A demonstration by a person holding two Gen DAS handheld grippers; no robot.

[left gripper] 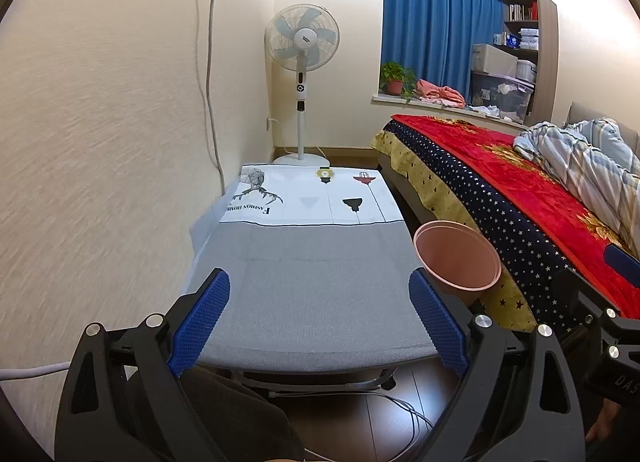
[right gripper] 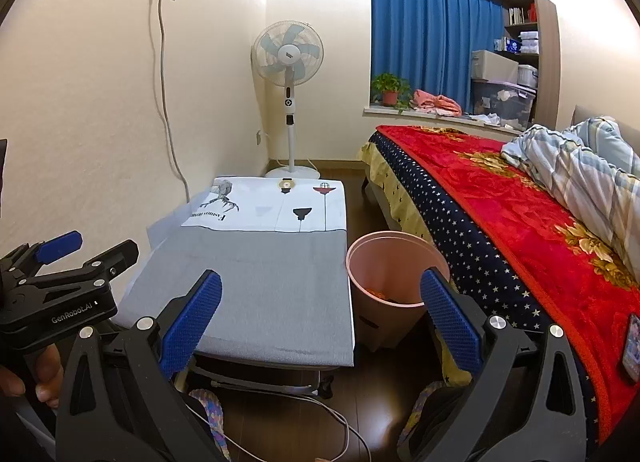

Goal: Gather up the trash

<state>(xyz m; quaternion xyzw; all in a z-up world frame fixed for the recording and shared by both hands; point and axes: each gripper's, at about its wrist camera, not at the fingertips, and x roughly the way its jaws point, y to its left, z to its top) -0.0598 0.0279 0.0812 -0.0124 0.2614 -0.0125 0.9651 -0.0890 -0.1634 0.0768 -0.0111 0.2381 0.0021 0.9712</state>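
Pink bin (right gripper: pixel 394 270) between right fingers (right gripper: pixel 450 318)

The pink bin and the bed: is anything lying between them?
Nothing shows there. In the right wrist view the pink bin stands right against the starry bedspread hanging off the bed, leaving no open floor between.

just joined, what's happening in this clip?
A person holds a gripper in each hand over a low table beside a bed. The left gripper and right gripper are both open and empty. A pink bin stands on the floor between table and bed, with something orange inside. No trash shows on the table.
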